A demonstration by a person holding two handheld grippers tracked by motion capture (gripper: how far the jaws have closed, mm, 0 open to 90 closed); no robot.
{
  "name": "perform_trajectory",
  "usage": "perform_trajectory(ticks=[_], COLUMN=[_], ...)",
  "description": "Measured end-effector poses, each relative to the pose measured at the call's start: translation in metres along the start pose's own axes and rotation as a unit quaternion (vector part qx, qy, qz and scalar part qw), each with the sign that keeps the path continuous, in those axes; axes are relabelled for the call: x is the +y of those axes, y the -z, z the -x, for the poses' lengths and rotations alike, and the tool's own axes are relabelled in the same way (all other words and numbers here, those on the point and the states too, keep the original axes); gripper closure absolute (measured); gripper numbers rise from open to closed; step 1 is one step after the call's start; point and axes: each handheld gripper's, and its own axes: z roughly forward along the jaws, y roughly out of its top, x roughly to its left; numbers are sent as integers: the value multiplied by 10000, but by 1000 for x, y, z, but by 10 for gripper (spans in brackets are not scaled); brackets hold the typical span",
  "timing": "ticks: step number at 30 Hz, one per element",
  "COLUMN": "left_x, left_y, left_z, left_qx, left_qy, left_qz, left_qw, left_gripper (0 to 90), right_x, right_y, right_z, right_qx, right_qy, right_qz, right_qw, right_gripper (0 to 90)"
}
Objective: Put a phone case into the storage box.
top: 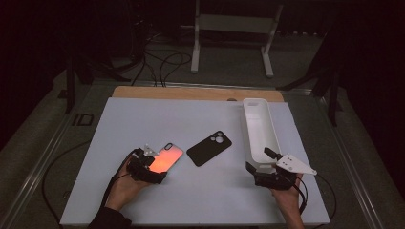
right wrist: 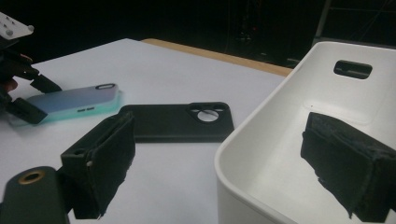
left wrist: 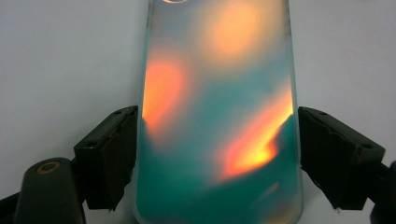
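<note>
While both hands rest low at the near edge of the white table [top: 143, 200], the left gripper [top: 154, 168] straddles the near end of an iridescent orange-and-teal phone case [top: 165, 157], which lies flat on the table left of centre. In the left gripper view the case [left wrist: 217, 116] runs up between the two jaws; the left pad [left wrist: 109, 154] sits right against the case's edge, the right pad [left wrist: 334, 154] just beside the other edge, and whether either presses cannot be told. The jaws stand wide, not clamped. A black phone case [top: 209, 148] lies just beside the coloured one, toward the middle, camera cut-out facing away. The right gripper [top: 265, 164] sits at the near end of a long white plastic bin [top: 249, 125]; in its own view the jaws are spread, one outside the bin wall [right wrist: 261, 140], one inside over the bin's hollow, gripping nothing.
</note>
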Motion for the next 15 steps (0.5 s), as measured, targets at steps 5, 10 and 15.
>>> perform_trajectory(ticks=[5,10,15], left_x=[1,1,0], left_y=[9,13,19], left_z=[-3,-2,0], left_qx=[49,109,173], left_qy=[71,45,-123], left_qz=[247,523,932], left_qw=[9997,9986,9954], left_gripper=[170,169,169], right_x=[0,1,4], right_y=[0,-2,-4], right_z=[1,0,-1], right_qx=[35,61,107], right_qy=[-69,-83,-57], right_qz=[15,-4,-41], right_qw=[10000,9999,9999], right_gripper=[101,101,100])
